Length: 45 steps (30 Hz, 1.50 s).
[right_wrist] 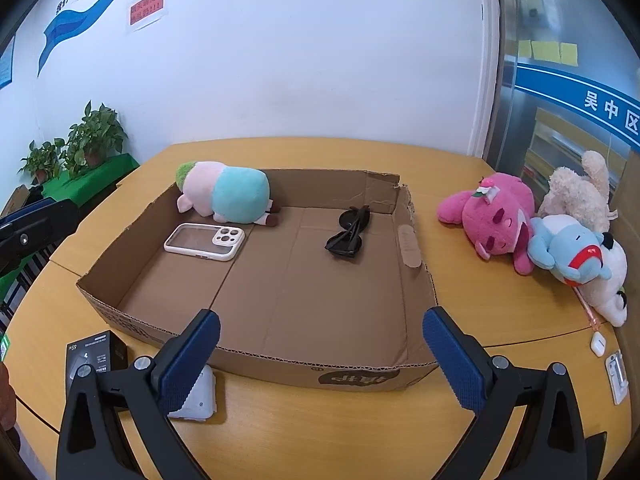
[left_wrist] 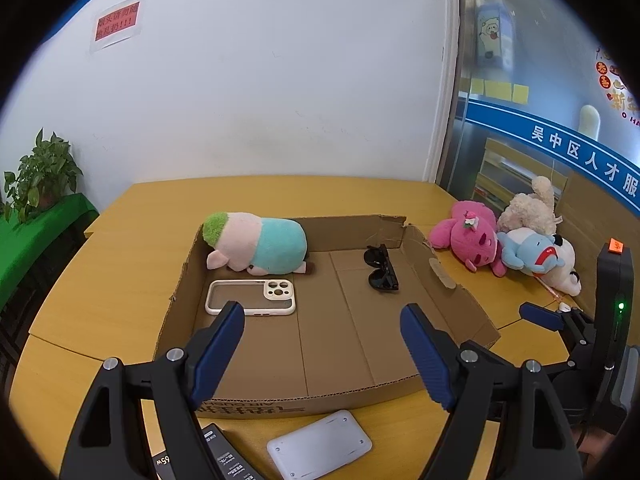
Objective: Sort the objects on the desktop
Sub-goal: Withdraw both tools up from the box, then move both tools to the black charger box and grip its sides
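"65w" on black box (right_wrist: 96, 354)

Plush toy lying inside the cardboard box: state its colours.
The plush toy has a green top, pale pink head and turquoise body, clearest in the right wrist view.

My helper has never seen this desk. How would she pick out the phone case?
Find the cardboard tray on the yellow table. Inside, at its left, the phone case lies flat beside a pastel plush. It alone is white-rimmed, with a camera cutout.

Black claw (left_wrist: 322, 326), ribbed blue pads (right_wrist: 452, 354)
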Available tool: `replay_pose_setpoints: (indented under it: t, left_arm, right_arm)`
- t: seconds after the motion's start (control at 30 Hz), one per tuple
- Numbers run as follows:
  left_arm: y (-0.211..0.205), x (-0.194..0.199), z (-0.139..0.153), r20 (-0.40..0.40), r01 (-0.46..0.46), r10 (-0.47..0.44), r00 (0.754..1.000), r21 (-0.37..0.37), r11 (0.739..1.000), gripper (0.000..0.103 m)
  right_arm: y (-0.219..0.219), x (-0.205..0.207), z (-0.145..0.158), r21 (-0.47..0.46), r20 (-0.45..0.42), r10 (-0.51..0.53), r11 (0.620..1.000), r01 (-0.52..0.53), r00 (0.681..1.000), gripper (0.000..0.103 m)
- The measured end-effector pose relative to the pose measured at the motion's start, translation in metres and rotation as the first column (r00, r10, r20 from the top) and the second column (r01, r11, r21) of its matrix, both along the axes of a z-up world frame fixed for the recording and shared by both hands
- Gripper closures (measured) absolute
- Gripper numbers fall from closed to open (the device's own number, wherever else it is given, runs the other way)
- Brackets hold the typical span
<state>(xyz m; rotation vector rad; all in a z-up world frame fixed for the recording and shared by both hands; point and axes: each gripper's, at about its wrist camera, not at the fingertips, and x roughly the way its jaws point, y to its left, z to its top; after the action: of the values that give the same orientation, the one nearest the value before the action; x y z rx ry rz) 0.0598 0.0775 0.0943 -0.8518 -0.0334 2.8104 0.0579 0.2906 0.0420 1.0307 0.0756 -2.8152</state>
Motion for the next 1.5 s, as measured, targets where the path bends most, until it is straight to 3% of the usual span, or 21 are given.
replay_pose_setpoints:
  t: [0.3,0.5,0.6,0.77,0.93,1.07,1.27,1.37,1.43,1.5]
  left_arm:
    - [-0.026,0.009,-0.038,0.126,0.007,-0.007,0.992,-0.006,1.0,0.023]
    - [-0.047,0.016,-0.074,0.25,0.009,-0.017,0.968,0.031,0.999,0.023]
    - [-0.057,0.018,-0.094,0.324,0.005,-0.027,0.946,0.068,0.998,0.023]
    - [-0.089,0.03,-0.101,0.338,-0.033,0.0,0.941,0.091,0.995,0.023]
    - [-0.149,0.046,-0.113,0.392,-0.174,0.103,0.914,0.151,0.973,0.023]
    - [-0.182,0.057,-0.131,0.455,-0.26,0.139,0.879,0.214,0.942,0.023]
    - [-0.191,0.061,-0.154,0.504,-0.266,0.09,0.859,0.289,0.92,0.023]
    - [-0.192,0.057,-0.166,0.523,-0.272,0.065,0.85,0.33,0.904,0.023]
    - [-0.197,0.056,-0.173,0.532,-0.287,0.059,0.844,0.357,0.889,0.023]
    - [-0.201,0.055,-0.178,0.534,-0.289,0.051,0.844,0.372,0.882,0.023]
  right_arm:
    - [-0.013,0.0,-0.036,-0.059,0.116,0.137,0.99,-0.131,0.984,0.0]
    - [-0.048,-0.001,-0.079,-0.188,0.261,0.342,0.935,-0.3,0.903,0.0]
    - [-0.065,-0.001,-0.099,-0.186,0.313,0.382,0.923,-0.338,0.87,0.0]
    - [-0.08,0.008,-0.111,-0.204,0.349,0.439,0.898,-0.39,0.828,0.0]
    - [-0.108,0.02,-0.11,-0.217,0.346,0.549,0.836,-0.504,0.761,0.0]
    - [-0.152,0.03,-0.114,-0.212,0.346,0.645,0.761,-0.613,0.681,0.0]
    - [-0.215,0.041,-0.113,-0.158,0.294,0.757,0.641,-0.751,0.584,0.0]
    - [-0.234,0.042,-0.121,-0.103,0.311,0.762,0.62,-0.778,0.567,0.0]
    - [-0.241,0.046,-0.126,-0.116,0.324,0.772,0.607,-0.787,0.547,0.0]
    - [-0.242,0.052,-0.125,-0.182,0.307,0.814,0.559,-0.809,0.493,0.001]
